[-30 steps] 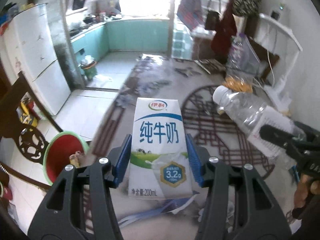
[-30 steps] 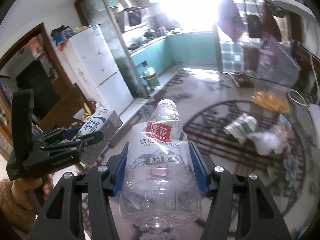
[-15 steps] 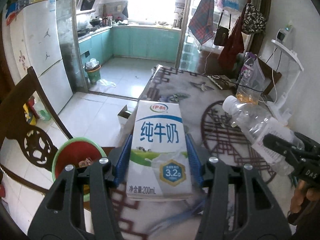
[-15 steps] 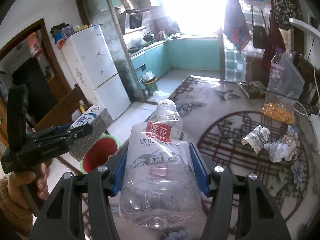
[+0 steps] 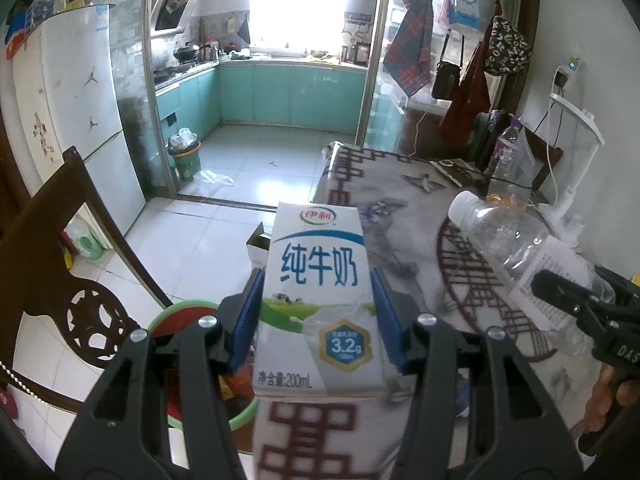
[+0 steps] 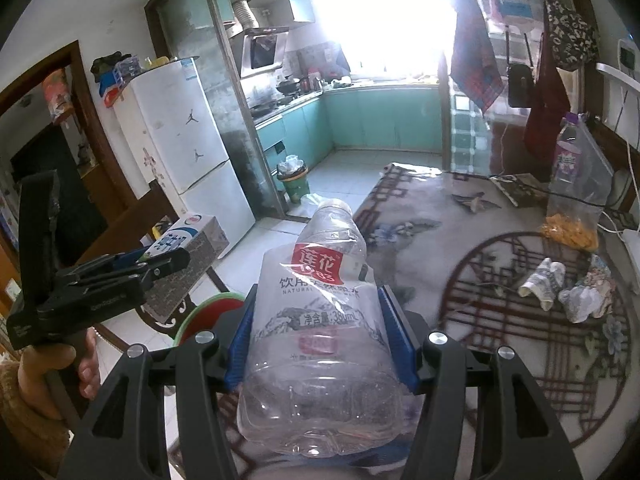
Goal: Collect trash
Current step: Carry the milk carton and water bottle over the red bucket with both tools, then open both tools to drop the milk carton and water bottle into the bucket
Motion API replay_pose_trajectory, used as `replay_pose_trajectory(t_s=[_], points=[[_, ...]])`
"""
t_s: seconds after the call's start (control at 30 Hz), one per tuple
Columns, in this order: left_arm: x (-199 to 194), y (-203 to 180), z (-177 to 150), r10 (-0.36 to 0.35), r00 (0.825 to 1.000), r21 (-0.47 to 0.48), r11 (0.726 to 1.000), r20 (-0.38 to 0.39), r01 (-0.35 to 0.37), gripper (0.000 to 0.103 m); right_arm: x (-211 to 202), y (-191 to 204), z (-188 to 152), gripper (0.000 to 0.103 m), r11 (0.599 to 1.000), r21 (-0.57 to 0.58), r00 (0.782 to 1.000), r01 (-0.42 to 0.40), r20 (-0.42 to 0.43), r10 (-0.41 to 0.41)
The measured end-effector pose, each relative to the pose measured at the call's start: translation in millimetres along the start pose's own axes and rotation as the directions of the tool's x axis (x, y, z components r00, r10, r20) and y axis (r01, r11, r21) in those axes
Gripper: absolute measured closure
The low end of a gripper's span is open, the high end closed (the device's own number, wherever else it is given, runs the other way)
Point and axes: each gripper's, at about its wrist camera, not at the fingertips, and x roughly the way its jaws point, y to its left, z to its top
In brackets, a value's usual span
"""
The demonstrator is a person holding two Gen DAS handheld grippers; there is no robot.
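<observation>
Above bin [image 5: 180, 312], left claw [image 5: 318, 320] tilted downward

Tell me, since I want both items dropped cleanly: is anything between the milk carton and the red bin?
Nothing visible blocks it. The milk carton, clamped in the left gripper, hangs beside the tablecloth's edge, with the green-rimmed red bin open below-left. The gripper's own fingers partly hide the bin.

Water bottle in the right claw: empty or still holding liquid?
Empty. The water bottle is clear right through with a dented wall and no liquid line; its cap is on.
</observation>
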Motion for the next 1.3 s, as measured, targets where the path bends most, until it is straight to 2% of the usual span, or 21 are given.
replay_pose_trajectory(t_s=[0.23, 0.5, 0.83, 1.1, 1.3], points=[[1.1, 37.2, -4.2, 0.024, 1.000, -0.027, 0.999, -0.014, -0.025, 0.052, 26.8, 37.8, 0.9, 0.047, 0.999, -0.032, 0.999, -0.033, -0.028, 0.032], [6.9, 81.5, -11.7, 0.082, 0.996, -0.076, 0.993, -0.044, -0.085, 0.052, 65.3, 65.5, 5.8, 0.047, 0.995, -0.055, 0.993, -0.086, -0.081, 0.081], [31.6, 132.2, -27.1, 0.135, 0.983, -0.132, 0.980, -0.129, -0.152, 0.052, 120.4, 97.4, 9.5, 0.047, 0.987, -0.064, 0.975, -0.145, -0.176, 0.132], [59.2, 164.3, -44.0, 0.147, 0.966, -0.150, 0.972, -0.215, -0.182, 0.052, 182.0, 130.6, 1.3, 0.047, 0.978, -0.040, 0.934, -0.206, -0.307, 0.184], [74.0, 180.7, -49.7, 0.140, 0.958, -0.155, 0.971, -0.252, -0.183, 0.052, 215.4, 140.8, -11.0, 0.047, 0.977, -0.016, 0.905, -0.212, -0.381, 0.190]])
